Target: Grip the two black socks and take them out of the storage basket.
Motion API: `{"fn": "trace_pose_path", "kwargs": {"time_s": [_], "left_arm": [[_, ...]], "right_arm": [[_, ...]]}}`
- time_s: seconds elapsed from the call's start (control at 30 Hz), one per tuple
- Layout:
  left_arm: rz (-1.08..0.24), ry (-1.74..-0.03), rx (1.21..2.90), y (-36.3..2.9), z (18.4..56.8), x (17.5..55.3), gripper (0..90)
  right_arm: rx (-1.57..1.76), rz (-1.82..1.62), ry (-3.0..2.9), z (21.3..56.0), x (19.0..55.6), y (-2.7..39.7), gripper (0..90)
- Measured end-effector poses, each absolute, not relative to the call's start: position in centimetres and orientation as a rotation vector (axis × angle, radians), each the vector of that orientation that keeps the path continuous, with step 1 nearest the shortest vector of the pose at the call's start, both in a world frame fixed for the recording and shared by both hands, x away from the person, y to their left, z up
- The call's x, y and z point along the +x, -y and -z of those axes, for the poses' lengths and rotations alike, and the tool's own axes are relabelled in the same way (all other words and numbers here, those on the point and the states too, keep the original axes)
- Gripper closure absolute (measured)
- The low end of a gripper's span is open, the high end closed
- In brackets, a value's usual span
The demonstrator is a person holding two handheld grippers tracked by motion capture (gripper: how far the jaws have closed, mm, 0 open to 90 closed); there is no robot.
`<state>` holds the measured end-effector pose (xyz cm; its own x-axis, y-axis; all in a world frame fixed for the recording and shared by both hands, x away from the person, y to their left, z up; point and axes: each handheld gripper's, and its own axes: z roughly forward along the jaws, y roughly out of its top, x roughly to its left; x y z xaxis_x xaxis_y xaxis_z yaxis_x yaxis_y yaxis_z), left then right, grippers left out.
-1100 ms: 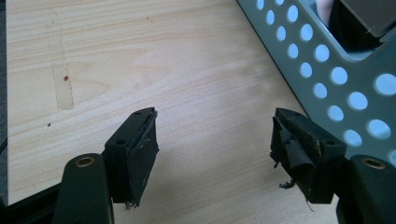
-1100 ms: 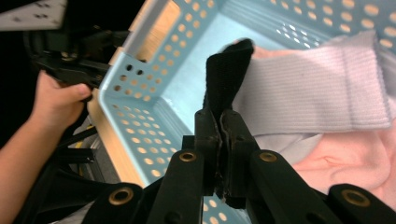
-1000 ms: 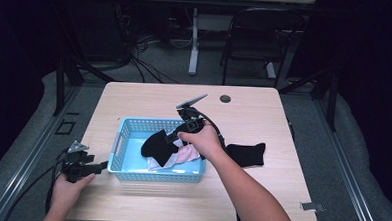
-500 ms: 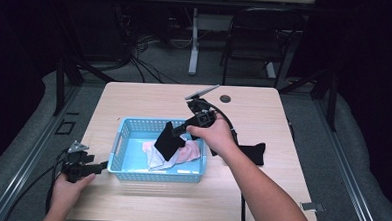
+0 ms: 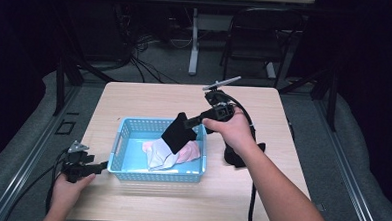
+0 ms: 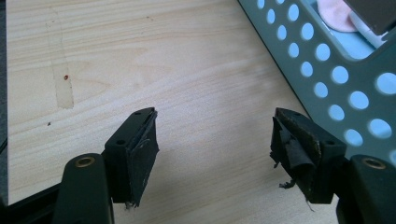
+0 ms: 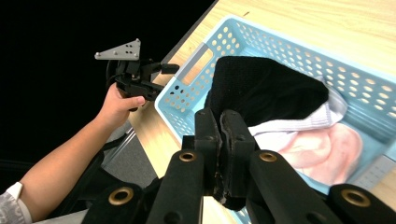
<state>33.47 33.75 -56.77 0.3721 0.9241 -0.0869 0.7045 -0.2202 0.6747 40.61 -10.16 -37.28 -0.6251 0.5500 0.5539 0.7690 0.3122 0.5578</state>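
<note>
Right gripper (image 5: 187,123) clamps 1 black sock (image 5: 178,134), which hangs from its jaws above the blue basket (image 5: 156,176); left gripper (image 6: 215,149) gapes wide.

Wooden table (image 5: 149,96), black chair (image 5: 260,30), floor cables (image 5: 141,63)

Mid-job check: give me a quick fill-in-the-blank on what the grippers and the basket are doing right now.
1. The right gripper is shut on a ____ cloth.
2. That cloth hangs over the ____ basket.
3. The left gripper has its jaws ____ over the table.
4. In the basket lie white and ____ cloths.

Missing words: black; blue; open; pink
</note>
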Motion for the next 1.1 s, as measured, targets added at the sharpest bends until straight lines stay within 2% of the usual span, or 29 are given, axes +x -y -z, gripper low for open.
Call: {"fn": "trace_pose_path", "kwargs": {"time_s": [0.57, 1.1], "left_arm": [[-0.443, -1.404, 2.002, -33.7, 56.8, 33.5, 31.4], [-0.446, -1.403, 2.007, -33.7, 56.8, 33.5, 31.4]], "right_arm": [[-1.325, 1.296, 2.279, 35.5, 39.7, 16.6, 86.4], [-1.453, 1.281, 2.231, 37.7, 39.6, 20.7, 86.4]]}}
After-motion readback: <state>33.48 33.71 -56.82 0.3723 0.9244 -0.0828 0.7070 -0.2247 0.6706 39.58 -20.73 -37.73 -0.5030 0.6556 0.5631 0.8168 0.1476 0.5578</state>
